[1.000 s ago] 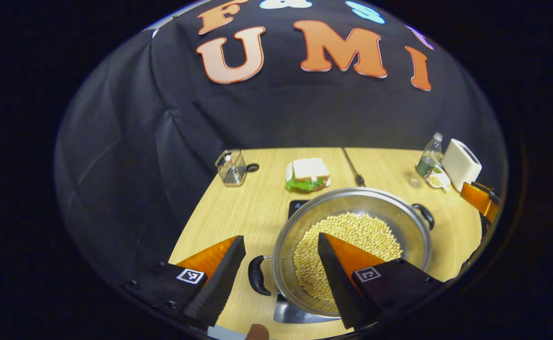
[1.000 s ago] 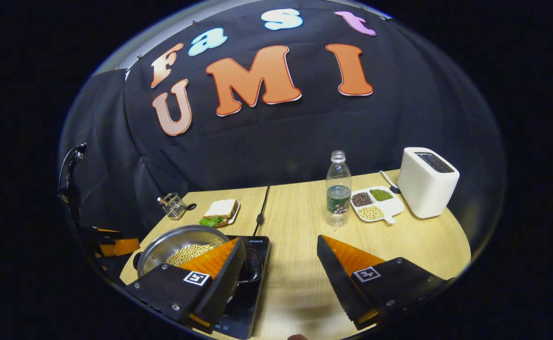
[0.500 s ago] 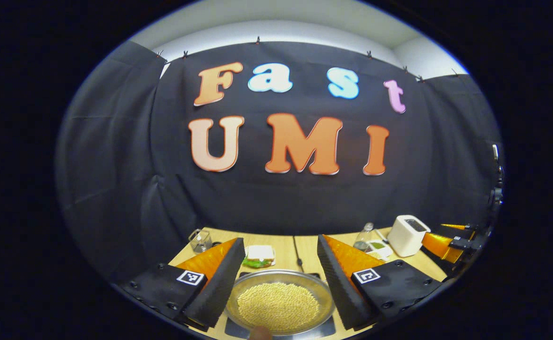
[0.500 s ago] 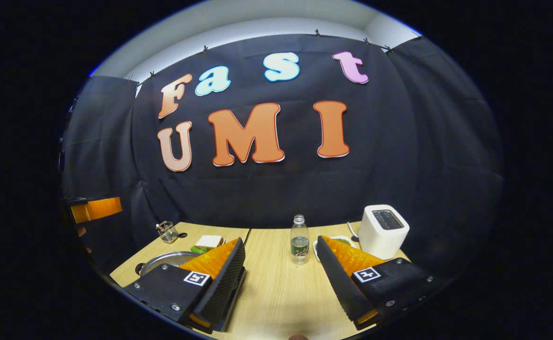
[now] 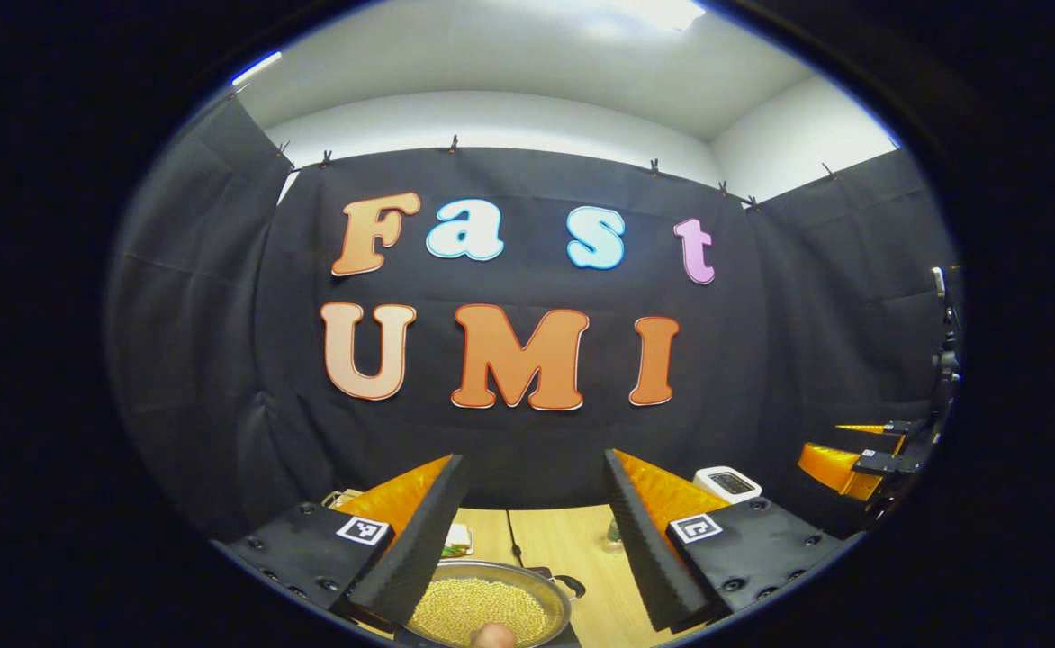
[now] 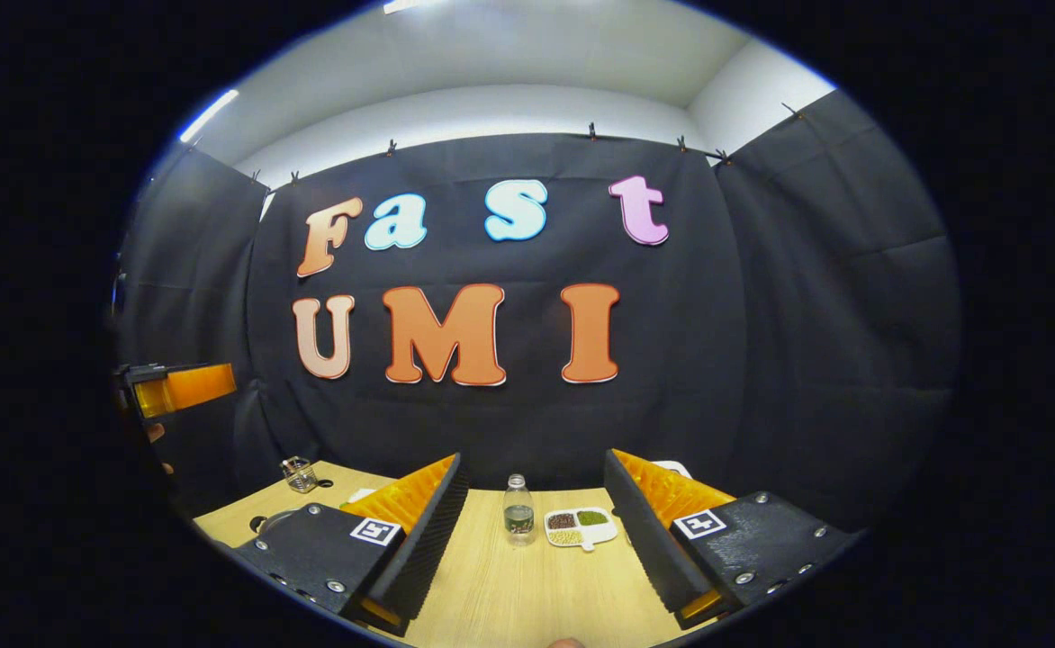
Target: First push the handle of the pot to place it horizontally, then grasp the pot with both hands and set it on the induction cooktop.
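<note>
Both grippers (fingers apart) [image 5: 536,540] [image 6: 536,540], pot [image 5: 482,607] below

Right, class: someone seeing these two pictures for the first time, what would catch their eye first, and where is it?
Probably the steel pot heaped with pale beans, low in the left gripper view between the open fingers of the left hand-held gripper. Next, in the right gripper view, the water bottle and the divided dish of beans beside it on the wooden table.

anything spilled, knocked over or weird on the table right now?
Nothing stands out. The pot sits level with its soybeans all inside. In the right gripper view, the water bottle stands upright beside the divided bean dish. Both grippers, left and right, are open and hold nothing.
</note>
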{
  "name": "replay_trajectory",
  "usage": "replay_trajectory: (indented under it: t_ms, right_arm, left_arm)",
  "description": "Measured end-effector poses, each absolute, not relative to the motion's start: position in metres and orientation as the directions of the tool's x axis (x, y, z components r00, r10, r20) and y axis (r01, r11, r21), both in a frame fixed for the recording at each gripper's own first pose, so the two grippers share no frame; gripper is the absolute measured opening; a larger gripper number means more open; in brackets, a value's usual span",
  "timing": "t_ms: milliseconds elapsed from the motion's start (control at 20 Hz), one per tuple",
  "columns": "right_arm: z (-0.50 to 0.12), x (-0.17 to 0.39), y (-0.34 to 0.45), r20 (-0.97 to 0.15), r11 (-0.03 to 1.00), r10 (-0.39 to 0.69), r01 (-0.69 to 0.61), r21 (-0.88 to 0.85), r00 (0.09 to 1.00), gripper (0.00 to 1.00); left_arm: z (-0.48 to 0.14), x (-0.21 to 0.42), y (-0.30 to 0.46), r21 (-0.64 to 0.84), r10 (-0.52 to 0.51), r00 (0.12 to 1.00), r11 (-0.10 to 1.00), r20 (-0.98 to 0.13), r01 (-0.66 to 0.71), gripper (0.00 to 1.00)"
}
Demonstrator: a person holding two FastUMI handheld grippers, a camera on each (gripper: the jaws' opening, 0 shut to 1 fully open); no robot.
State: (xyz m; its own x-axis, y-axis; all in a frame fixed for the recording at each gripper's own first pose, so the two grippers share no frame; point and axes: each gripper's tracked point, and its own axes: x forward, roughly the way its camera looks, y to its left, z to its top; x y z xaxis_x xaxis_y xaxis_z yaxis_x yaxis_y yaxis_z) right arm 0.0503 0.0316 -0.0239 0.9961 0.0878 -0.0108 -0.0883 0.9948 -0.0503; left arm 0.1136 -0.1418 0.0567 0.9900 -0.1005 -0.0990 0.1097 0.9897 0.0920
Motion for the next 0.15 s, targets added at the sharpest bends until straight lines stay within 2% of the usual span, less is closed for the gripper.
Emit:
replay_trajectory:
  t_ms: [150]
  right_arm:
    - [-0.020,0.045,0.023,0.009,0.996,0.077,-0.076,-0.056,0.997,0.95]
  left_arm:
    - [0.064,0.107,-0.165,0.091,-0.140,0.986,0.985,-0.088,0.147,0.99]
